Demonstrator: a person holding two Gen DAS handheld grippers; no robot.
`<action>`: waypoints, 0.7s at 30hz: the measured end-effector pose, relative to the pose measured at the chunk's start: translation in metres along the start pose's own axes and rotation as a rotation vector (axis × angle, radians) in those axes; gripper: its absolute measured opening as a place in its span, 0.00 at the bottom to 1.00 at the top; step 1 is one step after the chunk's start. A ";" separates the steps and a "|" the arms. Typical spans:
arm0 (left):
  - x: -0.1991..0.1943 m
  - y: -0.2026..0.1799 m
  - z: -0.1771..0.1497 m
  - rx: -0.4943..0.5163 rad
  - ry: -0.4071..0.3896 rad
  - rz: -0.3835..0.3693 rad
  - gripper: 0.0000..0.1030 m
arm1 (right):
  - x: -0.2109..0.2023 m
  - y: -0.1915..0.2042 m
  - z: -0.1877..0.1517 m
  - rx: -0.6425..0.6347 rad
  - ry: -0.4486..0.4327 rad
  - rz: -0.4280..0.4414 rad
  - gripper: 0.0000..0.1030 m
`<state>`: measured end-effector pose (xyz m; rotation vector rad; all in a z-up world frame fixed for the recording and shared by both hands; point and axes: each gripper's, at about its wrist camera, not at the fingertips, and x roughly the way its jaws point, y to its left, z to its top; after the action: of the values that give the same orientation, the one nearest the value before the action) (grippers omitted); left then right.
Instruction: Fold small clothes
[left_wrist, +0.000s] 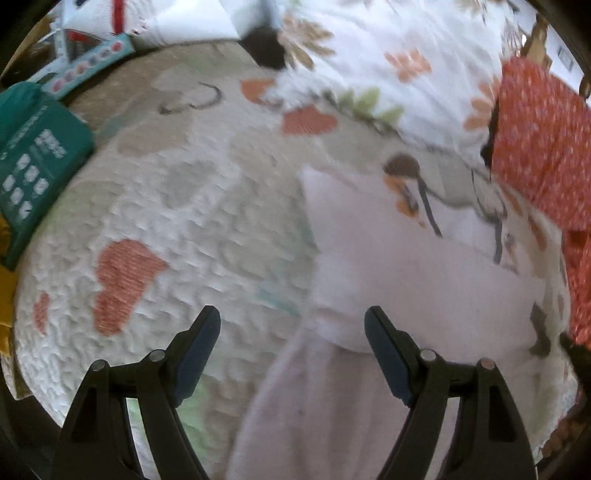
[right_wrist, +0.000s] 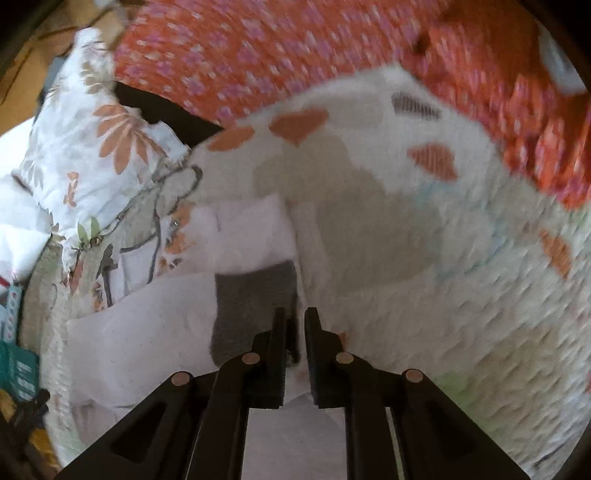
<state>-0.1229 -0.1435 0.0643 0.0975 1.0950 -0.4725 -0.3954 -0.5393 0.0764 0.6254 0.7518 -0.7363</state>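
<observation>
I read this as a bedroom in a home. I am looking down on a bed under a textured white quilt (left_wrist: 177, 229) patterned with orange hearts. At one o'clock in my left view a floral pillow (left_wrist: 388, 62) lies rumpled. An orange flower-print fabric (right_wrist: 280, 48) is heaped at twelve o'clock in my right view. At nine o'clock on the left, a teal packet (left_wrist: 35, 155) sits at the bed's edge among household clutter.

Both wrist cameras look steeply down, close over a quilted bedspread (left_wrist: 177, 206). The left view faces a pale garment (left_wrist: 388, 266) at 4 o'clock; the right view shows that garment (right_wrist: 147, 332) at 8 o'clock. Both catch orange fabric (right_wrist: 295, 48).
</observation>
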 end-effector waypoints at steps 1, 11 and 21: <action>0.004 -0.004 -0.001 0.005 0.016 -0.004 0.77 | -0.004 0.008 0.000 -0.033 -0.014 0.013 0.12; 0.034 -0.023 -0.006 0.105 0.092 0.103 0.77 | 0.067 0.054 -0.010 -0.134 0.172 0.104 0.12; 0.014 0.010 -0.006 0.039 0.046 0.033 0.77 | 0.004 -0.027 -0.027 0.035 0.071 0.094 0.33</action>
<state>-0.1185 -0.1371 0.0479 0.1610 1.1276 -0.4633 -0.4247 -0.5369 0.0510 0.7165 0.7704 -0.6443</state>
